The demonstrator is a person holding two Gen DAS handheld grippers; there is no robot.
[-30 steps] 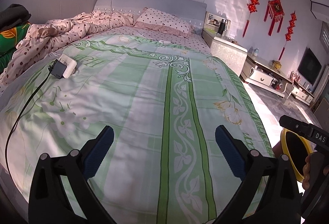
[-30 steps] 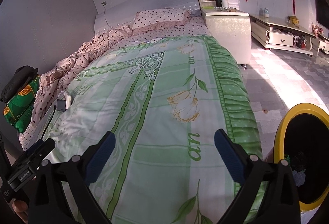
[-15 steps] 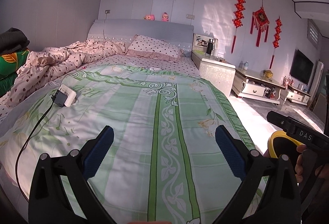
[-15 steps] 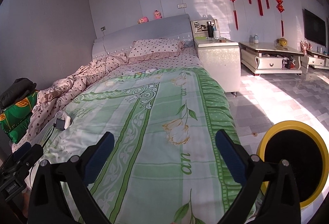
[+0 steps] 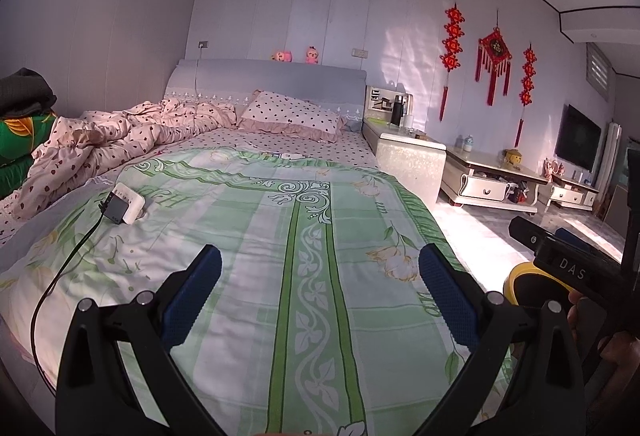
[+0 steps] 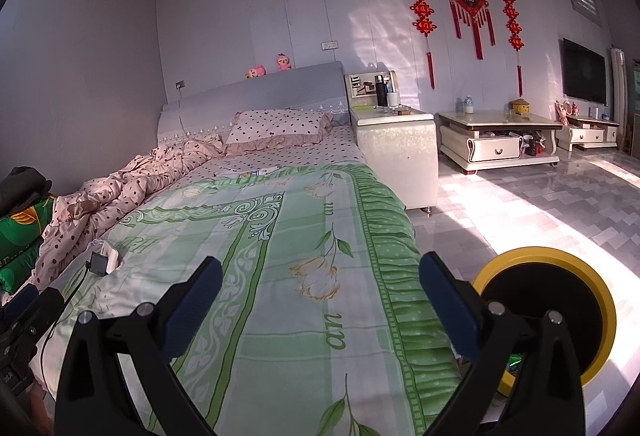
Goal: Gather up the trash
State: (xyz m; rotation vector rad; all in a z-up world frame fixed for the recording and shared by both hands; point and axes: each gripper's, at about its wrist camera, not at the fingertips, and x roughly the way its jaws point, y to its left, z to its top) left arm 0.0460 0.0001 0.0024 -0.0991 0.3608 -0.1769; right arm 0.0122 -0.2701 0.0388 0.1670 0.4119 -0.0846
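A black trash bin with a yellow rim stands on the floor at the bed's right side; a little trash shows inside it. In the left wrist view only a slice of the bin's rim shows behind the other gripper's body. My left gripper hangs open over the foot of the green floral bedspread, nothing between its blue pads. My right gripper is open too, over the bed's right edge, left of the bin. I see no loose trash on the bed.
A white charger block with a black plug and cable lies on the bed's left. A crumpled pink dotted quilt and pillow lie near the headboard. A white bedside cabinet, low TV stands and sunlit tiled floor lie right.
Both grippers have tilted up and drawn back, so the walls, window and ceiling now show. Both stay open and empty. The bin sits lower right in the right view.
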